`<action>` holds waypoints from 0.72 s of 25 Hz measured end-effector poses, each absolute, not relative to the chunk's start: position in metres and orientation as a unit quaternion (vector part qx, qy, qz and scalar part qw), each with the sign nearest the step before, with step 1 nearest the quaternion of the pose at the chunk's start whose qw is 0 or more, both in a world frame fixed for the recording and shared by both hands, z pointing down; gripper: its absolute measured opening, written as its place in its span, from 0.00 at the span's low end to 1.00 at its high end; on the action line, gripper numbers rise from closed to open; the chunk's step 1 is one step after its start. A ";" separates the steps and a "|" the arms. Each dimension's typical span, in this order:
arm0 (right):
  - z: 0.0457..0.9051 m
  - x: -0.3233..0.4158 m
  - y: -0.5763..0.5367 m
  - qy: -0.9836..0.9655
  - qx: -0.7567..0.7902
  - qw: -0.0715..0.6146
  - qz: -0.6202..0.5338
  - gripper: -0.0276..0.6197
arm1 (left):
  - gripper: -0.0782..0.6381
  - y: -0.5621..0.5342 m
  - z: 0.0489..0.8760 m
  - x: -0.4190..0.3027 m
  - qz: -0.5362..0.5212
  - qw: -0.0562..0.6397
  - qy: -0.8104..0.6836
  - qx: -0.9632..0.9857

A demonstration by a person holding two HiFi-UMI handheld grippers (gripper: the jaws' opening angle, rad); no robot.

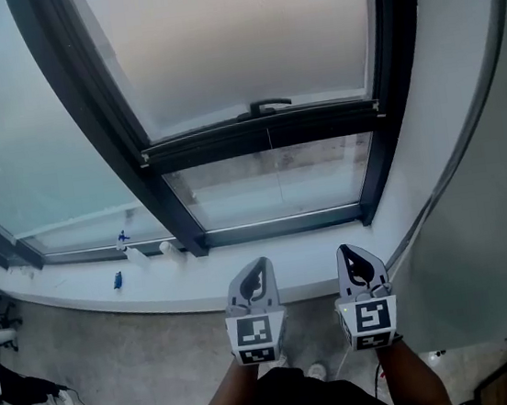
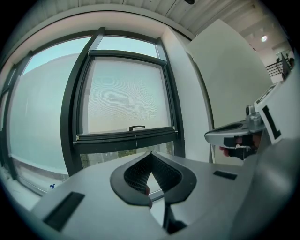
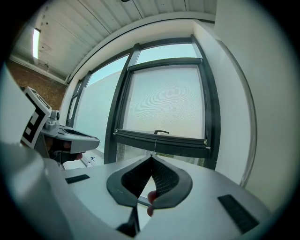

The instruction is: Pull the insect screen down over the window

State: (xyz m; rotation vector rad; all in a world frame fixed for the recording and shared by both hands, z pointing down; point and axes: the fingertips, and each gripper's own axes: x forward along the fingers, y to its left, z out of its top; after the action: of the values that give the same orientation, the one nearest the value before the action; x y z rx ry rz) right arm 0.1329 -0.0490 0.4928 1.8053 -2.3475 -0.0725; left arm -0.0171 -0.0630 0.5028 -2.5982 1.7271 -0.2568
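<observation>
In the head view my left gripper [image 1: 260, 268] and right gripper [image 1: 351, 256] hang side by side near the window sill [image 1: 154, 289], both clenched on nothing. The insect screen [image 1: 232, 42] covers the far window [image 1: 96, 97] down to its bottom bar [image 1: 263, 135], with a strip of bare glass [image 1: 270, 185] below. In the left gripper view my jaws meet at the tips, empty, with the screen's handle [image 2: 137, 127] far beyond them. The right gripper view shows jaws pressed together too, holding nothing, well apart from that handle.
</observation>
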 end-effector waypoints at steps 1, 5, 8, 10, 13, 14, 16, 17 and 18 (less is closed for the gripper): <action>0.493 0.131 -0.046 -0.790 0.607 0.089 -0.024 0.05 | 0.11 -0.059 0.502 -0.019 -0.082 0.006 0.552 -0.830; 0.490 0.123 -0.034 -0.790 0.606 0.087 -0.026 0.05 | 0.11 -0.048 0.499 -0.028 -0.079 0.006 0.556 -0.827; 0.487 0.116 -0.026 -0.790 0.606 0.088 -0.029 0.05 | 0.11 -0.039 0.497 -0.035 -0.077 0.007 0.558 -0.826; 0.486 0.110 -0.020 -0.789 0.607 0.090 -0.033 0.05 | 0.11 -0.032 0.497 -0.041 -0.076 0.013 0.562 -0.824; 0.487 0.101 -0.009 -0.785 0.611 0.093 -0.042 0.05 | 0.11 -0.021 0.500 -0.052 -0.077 0.016 0.564 -0.822; 0.488 0.098 -0.004 -0.784 0.613 0.093 -0.040 0.05 | 0.11 -0.017 0.501 -0.056 -0.077 0.014 0.563 -0.823; 0.489 0.091 0.006 -0.781 0.616 0.090 -0.034 0.05 | 0.11 -0.009 0.503 -0.063 -0.075 0.009 0.560 -0.825; 0.490 0.088 0.011 -0.780 0.619 0.087 -0.029 0.05 | 0.11 -0.005 0.503 -0.067 -0.074 0.007 0.559 -0.826; 0.491 0.084 0.016 -0.779 0.621 0.085 -0.026 0.05 | 0.11 -0.001 0.503 -0.070 -0.073 0.006 0.558 -0.827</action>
State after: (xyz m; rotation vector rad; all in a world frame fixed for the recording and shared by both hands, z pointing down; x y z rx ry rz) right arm 0.0845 0.0157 0.4905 1.8514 -2.3237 -0.0772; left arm -0.0705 -0.0015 0.5029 -2.5883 1.7459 -0.2295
